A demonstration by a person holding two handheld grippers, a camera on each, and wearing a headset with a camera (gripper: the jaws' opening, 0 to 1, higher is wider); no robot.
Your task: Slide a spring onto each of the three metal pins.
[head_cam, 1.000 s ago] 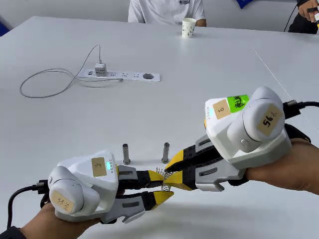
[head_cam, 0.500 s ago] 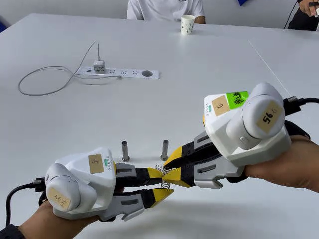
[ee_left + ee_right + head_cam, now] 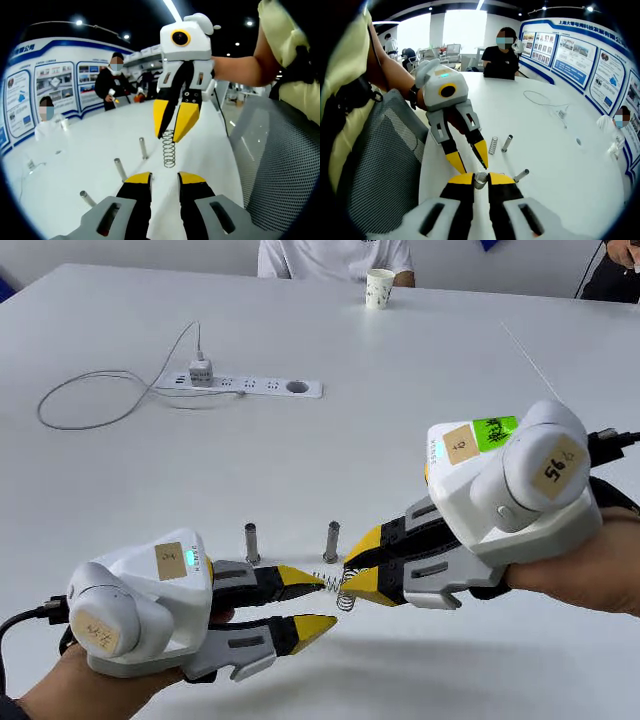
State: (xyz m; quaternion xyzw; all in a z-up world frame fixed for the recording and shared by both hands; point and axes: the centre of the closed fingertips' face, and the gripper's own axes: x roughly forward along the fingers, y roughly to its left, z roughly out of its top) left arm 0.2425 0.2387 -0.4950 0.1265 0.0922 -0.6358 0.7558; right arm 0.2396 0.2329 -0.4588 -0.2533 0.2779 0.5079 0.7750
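Note:
My right gripper (image 3: 352,577) (image 3: 480,175) is shut on a small steel spring (image 3: 331,583) (image 3: 480,180), which pokes out past its yellow tips. My left gripper (image 3: 316,601) (image 3: 166,177) faces it from the left, open with nothing held, its upper tip close to the spring's free end. In the left gripper view the right gripper (image 3: 170,136) comes down from above with the spring (image 3: 169,149) hanging off it. Three upright metal pins (image 3: 143,148) (image 3: 120,169) (image 3: 86,198) stand bare; two pins (image 3: 251,542) (image 3: 332,540) rise just behind the tips. A second spring (image 3: 493,145) lies on the table by a pin (image 3: 507,142).
A white power strip (image 3: 245,390) with a plugged charger and a looping cable (image 3: 90,405) lies at the back left. A paper cup (image 3: 378,288) stands at the far edge in front of a seated person (image 3: 335,258). A mesh chair (image 3: 280,160) is beside the table.
The two grippers have drawn apart: the left has pulled back to the left and the right has shifted right, still shut on the spring. The pins have not moved.

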